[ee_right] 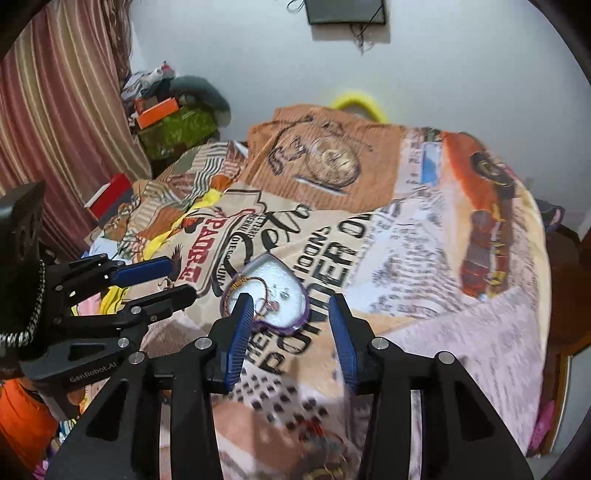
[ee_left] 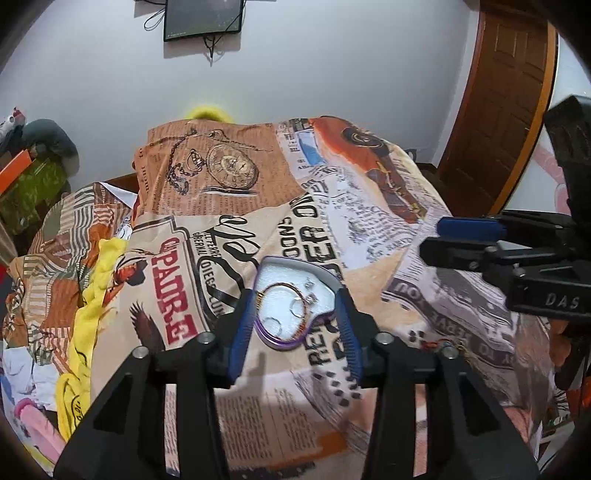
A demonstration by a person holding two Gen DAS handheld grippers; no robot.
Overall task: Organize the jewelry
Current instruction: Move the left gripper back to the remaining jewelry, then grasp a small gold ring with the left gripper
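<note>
A heart-shaped jewelry box [ee_left: 295, 295] with a purple rim and white lining lies open on the printed bedspread. Inside it are a thin bangle [ee_left: 284, 291], small rings and earrings. My left gripper [ee_left: 295, 295] is open, its blue pads either side of the box just above it. In the right wrist view the same box [ee_right: 273, 291] sits between and ahead of my open right gripper [ee_right: 291, 299], with a threaded bracelet [ee_right: 240, 286] on its left edge. The right gripper also shows in the left wrist view [ee_left: 469, 240], to the right of the box.
The bedspread [ee_left: 369, 229] covers a bed. A small beaded piece [ee_left: 443, 345] lies on it to the right of my left gripper. Yellow cloth [ee_left: 92, 306] and clutter lie at the left. A wooden door [ee_left: 506, 103] stands at the right, a screen [ee_left: 203, 16] hangs on the wall.
</note>
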